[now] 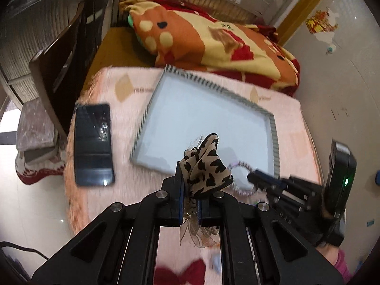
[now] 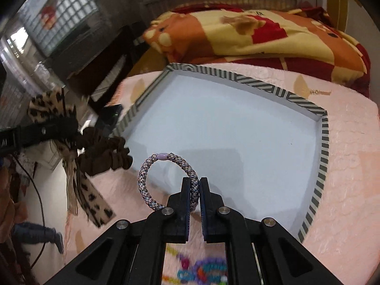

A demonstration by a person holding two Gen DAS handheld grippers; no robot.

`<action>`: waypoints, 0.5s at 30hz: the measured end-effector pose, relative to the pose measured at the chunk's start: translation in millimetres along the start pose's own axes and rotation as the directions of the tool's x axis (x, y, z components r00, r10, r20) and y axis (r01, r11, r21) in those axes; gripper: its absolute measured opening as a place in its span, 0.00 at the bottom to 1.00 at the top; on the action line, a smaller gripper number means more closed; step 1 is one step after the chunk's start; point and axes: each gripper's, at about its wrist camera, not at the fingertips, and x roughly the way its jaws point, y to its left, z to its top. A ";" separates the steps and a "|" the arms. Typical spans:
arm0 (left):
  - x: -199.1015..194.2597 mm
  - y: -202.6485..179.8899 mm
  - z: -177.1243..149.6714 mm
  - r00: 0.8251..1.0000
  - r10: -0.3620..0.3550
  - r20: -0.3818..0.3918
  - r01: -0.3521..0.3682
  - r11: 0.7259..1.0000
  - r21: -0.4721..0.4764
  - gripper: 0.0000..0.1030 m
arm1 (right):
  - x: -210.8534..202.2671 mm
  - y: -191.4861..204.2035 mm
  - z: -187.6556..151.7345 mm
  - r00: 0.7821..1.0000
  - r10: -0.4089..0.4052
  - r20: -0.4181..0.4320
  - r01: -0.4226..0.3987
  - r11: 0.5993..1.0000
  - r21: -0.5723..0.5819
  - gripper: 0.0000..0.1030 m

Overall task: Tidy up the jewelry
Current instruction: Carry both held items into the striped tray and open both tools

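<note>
My left gripper [image 1: 190, 185] is shut on a leopard-print fabric bow [image 1: 206, 168] and holds it above the near edge of a shallow white tray [image 1: 201, 121] with a striped rim. My right gripper [image 2: 194, 185] is shut on a braided purple-grey hair tie [image 2: 152, 185] and holds it over the tray's near left corner [image 2: 237, 137]. The right gripper [image 1: 256, 178] with the hair tie [image 1: 239, 178] shows at the right of the left wrist view. The left gripper, with the bow [image 2: 47, 109] and a brown scrunchie [image 2: 104, 156] hanging from it, shows at the left of the right wrist view.
The tray lies on a pink fluffy cover [image 1: 296, 123]. A black phone [image 1: 92, 144] lies left of the tray. A red and orange blanket [image 1: 213, 42] is piled behind. Colourful beads [image 2: 201, 270] and a red bow [image 1: 180, 273] lie near the front edge.
</note>
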 end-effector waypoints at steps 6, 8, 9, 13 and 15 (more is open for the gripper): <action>55.4 14.1 31.2 0.997 0.074 -0.018 -0.074 0.997 -0.017 0.06 | 38.5 -7.8 10.8 0.998 -0.030 -0.046 0.034 0.995 0.092 0.06; 74.3 20.0 35.6 0.994 0.103 -0.035 -0.103 0.995 -0.014 0.06 | 50.9 -5.3 12.9 0.998 -0.035 -0.060 0.041 0.994 0.101 0.07; 83.8 22.3 35.9 0.992 0.118 -0.044 -0.118 0.993 -0.008 0.06 | 55.8 -3.8 13.7 0.997 -0.031 -0.067 0.038 0.994 0.105 0.07; 110.2 30.8 31.8 0.985 0.144 -0.091 -0.144 0.990 0.001 0.06 | 73.2 0.9 10.8 0.995 -0.017 -0.094 0.028 0.992 0.121 0.07; 118.9 35.6 26.1 0.981 0.145 -0.128 -0.145 0.989 0.014 0.06 | 75.5 3.5 6.3 0.994 -0.009 -0.109 0.022 0.993 0.113 0.07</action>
